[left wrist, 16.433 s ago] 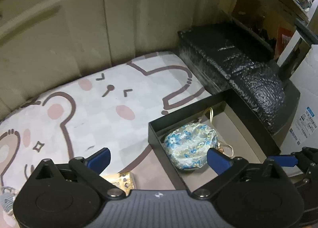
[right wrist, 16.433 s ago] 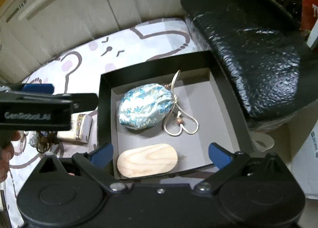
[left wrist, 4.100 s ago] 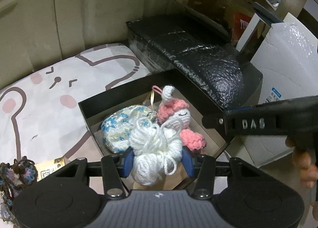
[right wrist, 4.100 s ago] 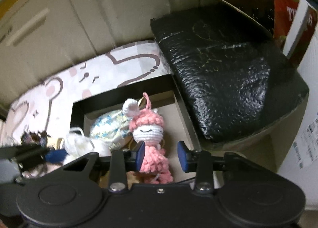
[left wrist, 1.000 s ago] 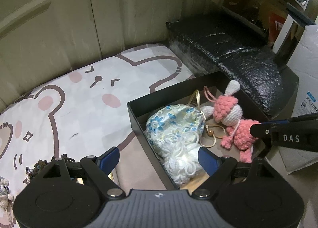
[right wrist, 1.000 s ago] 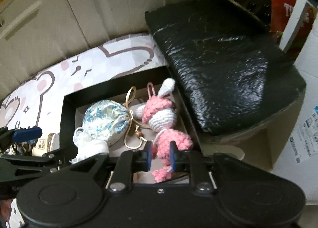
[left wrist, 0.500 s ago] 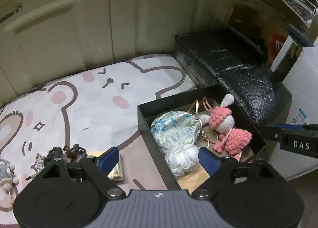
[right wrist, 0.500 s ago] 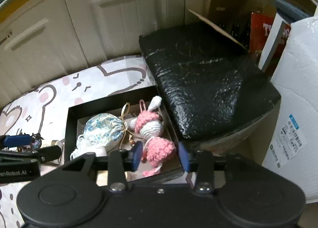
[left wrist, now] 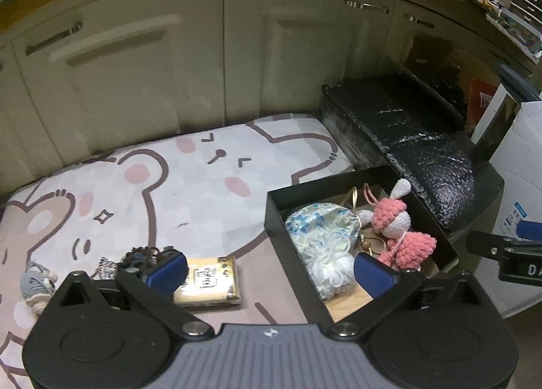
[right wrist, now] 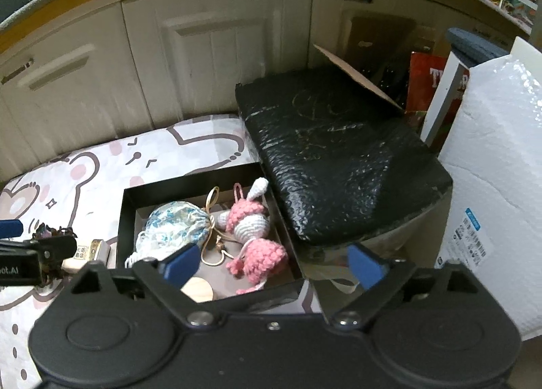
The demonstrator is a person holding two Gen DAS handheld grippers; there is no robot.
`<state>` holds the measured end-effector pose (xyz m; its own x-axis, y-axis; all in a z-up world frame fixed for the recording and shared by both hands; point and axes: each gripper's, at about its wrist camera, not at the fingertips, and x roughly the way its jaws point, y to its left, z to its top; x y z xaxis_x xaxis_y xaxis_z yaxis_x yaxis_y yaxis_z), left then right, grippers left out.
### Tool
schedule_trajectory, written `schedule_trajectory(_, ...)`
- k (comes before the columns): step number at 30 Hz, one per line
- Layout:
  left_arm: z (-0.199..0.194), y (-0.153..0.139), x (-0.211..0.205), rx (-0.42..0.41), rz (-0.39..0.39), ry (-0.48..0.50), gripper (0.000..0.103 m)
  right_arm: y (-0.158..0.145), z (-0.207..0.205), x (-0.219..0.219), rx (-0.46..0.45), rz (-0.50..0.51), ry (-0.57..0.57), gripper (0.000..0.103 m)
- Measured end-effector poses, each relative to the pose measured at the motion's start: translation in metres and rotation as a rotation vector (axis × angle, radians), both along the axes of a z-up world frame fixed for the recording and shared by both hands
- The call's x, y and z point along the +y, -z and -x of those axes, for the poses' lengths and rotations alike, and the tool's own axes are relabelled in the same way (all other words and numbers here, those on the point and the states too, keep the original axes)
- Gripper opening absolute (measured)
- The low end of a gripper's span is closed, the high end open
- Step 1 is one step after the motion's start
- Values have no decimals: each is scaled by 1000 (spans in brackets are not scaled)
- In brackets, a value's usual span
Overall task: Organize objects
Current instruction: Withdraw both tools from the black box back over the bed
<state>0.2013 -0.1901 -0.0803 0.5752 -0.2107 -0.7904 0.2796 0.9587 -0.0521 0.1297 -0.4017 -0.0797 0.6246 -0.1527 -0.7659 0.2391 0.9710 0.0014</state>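
A black box (left wrist: 271, 209) (right wrist: 123, 219) on the bear mat holds a floral pouch (left wrist: 318, 223) (right wrist: 179, 223), white yarn (left wrist: 330, 265), a pink crochet bunny (left wrist: 396, 229) (right wrist: 250, 229) and a wooden oval (right wrist: 198, 289). My left gripper (left wrist: 269, 270) hangs above the box's left wall, its jaws opening wide with nothing gripped. My right gripper (right wrist: 272, 263) hovers over the box's near right corner, jaws also opening, empty. A gold packet (left wrist: 206, 277), a dark crochet piece (left wrist: 142, 253) and a grey crochet figure (left wrist: 35, 284) lie on the mat left of the box.
A black plastic-wrapped block (right wrist: 338, 158) stands right against the box's far right side. A white bubble-wrap roll (right wrist: 501, 168) stands further right. Cream cabinet doors (left wrist: 135, 77) close off the back of the mat (left wrist: 189, 192).
Both grippers have risen and pulled back from the box. The right jaws went from nearly shut to wide apart, and the left jaws spread a little more. The bunny stays lying in the box.
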Motion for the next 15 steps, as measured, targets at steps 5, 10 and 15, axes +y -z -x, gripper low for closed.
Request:
schedule_trajectory(5, 4, -4, 4, -9, -7, -21, 103, -5, 8, 4, -12, 1, -21, 103)
schedule_trajectory(10, 9, -9, 6, -24, -9, -21, 103, -10, 12, 8, -8, 28, -23, 103)
schedule_trajectory(15, 12, -12, 8, -24, -2, -22, 103, -13, 15, 7, -12, 16, -9, 103)
